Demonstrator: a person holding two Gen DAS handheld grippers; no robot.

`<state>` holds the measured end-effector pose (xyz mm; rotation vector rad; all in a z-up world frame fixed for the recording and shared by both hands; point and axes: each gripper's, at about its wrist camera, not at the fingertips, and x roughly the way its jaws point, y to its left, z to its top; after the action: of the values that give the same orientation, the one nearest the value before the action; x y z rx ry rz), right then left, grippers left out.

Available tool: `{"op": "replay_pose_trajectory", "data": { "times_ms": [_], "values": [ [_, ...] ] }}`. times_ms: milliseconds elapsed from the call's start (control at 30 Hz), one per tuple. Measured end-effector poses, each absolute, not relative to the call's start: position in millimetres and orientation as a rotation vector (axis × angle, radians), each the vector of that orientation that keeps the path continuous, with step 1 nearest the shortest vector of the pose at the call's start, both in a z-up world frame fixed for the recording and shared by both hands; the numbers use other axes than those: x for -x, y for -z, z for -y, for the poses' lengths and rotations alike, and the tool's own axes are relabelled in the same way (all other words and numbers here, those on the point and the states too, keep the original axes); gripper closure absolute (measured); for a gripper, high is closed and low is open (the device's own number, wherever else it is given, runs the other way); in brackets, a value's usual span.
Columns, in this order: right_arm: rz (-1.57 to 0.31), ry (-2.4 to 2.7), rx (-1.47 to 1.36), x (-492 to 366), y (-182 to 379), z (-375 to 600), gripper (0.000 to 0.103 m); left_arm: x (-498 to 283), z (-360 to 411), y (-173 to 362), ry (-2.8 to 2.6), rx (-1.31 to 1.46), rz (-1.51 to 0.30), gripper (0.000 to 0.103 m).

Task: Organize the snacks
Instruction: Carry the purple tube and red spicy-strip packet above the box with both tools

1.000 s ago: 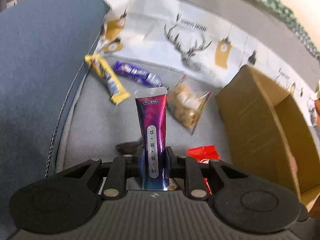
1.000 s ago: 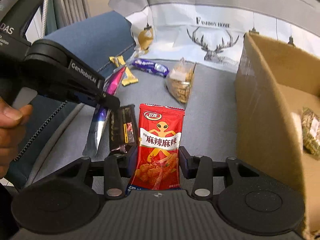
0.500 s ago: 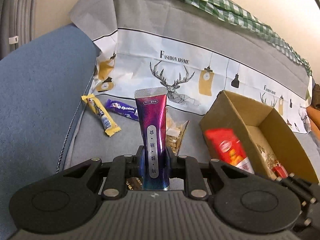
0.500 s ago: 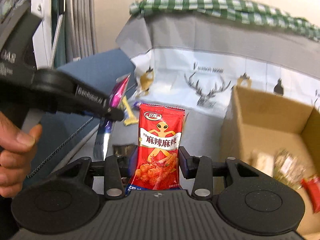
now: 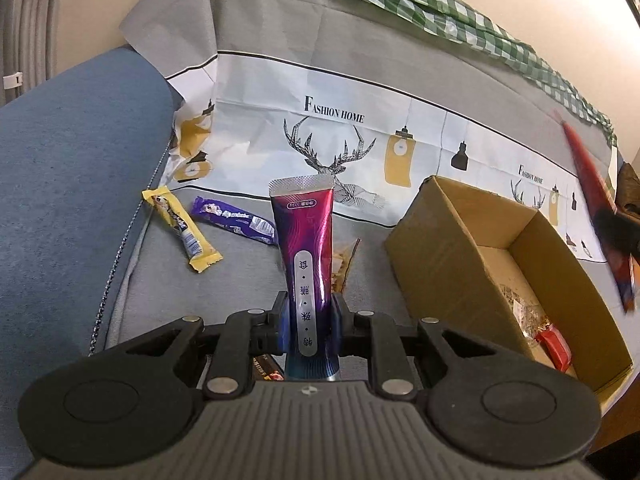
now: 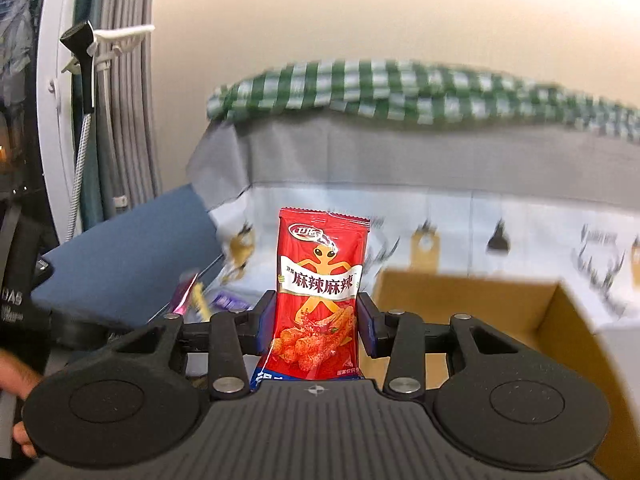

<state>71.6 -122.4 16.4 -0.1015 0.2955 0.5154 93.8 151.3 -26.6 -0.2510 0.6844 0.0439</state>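
Observation:
My left gripper [image 5: 308, 314] is shut on a tall purple and magenta snack stick pack [image 5: 304, 240], held upright above the grey sofa seat [image 5: 168, 280]. My right gripper [image 6: 316, 316] is shut on a red spicy snack packet [image 6: 320, 292] with an orange alien figure, raised high above the open cardboard box [image 6: 472, 304]. In the left wrist view that red packet [image 5: 600, 208] shows blurred at the right, over the cardboard box [image 5: 440, 252], which holds several snacks. On the seat lie a yellow bar [image 5: 182, 232], a purple bar [image 5: 236, 220] and a clear bag of biscuits [image 5: 342, 264].
A blue armrest [image 5: 68, 184] bounds the seat on the left. A deer-print cover [image 5: 340, 140] and a green checked cloth [image 5: 440, 4] drape the sofa back. A dark wrapper [image 5: 266, 366] lies under my left gripper. A person's hand [image 6: 16, 380] shows at the left edge.
My right gripper has lifted the red packet from the seat to high over the box. My left gripper has risen slightly and tilted up with the purple pack still in it.

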Motion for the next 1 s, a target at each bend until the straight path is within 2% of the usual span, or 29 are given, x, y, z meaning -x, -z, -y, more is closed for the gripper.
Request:
{"op": "replay_pose_trajectory", "data": {
  "times_ms": [133, 267, 367, 1000],
  "values": [
    [-0.292, -0.476, 0.107, -86.4, -12.2, 148.3, 0.06, -94.7, -146.6, 26.6, -0.039, 0.234, -0.68, 0.081],
    [-0.385, -0.407, 0.057, -97.1, 10.9, 169.9, 0.06, -95.2, -143.3, 26.5, -0.036, 0.225, -0.676, 0.081],
    [-0.358, -0.395, 0.058, -95.2, 8.3, 179.4, 0.06, -96.6, -136.7, 24.0, -0.035, 0.216, -0.659, 0.081],
    [-0.337, -0.298, 0.156, -99.9, 19.8, 226.6, 0.06, -115.8, -22.0, -3.9, 0.16, 0.167, -0.37, 0.081]
  ]
}}
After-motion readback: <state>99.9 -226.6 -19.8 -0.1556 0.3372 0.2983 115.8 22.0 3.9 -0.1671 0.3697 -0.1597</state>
